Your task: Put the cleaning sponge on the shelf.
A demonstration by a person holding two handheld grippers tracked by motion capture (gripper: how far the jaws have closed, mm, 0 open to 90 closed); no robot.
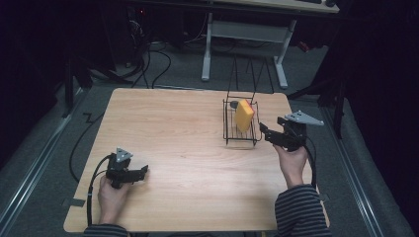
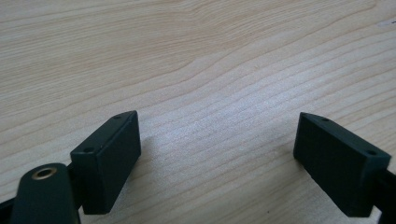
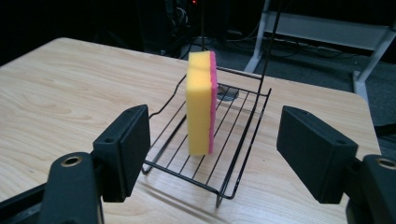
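The right gripper (image 1: pixel 264 131), black with a grey three-cornered plate on top, is held level near the right edge of the pale wood-grain tabletop (image 1: pixel 178 148), its jaws pointing left at the black wire rack (image 1: pixel 240 138). The right hand (image 1: pixel 291 160) wraps it from below, the forearm in a striped sleeve. Its flat, matte, block-shaped jaws stand fairly wide apart and hold nothing; the rack lies just beyond them.

A yellow rectangular foam sponge with a pink scouring layer (image 3: pixel 201 105) stands upright on edge inside the rack, near the tabletop's far right corner. The rack is of thin bent rods, with a tall wire frame rising at its back.

The left gripper (image 1: pixel 141 173) sits low near the near left corner, gripped by the left hand (image 1: pixel 112 195), jaws spread wide over bare wood, holding nothing.
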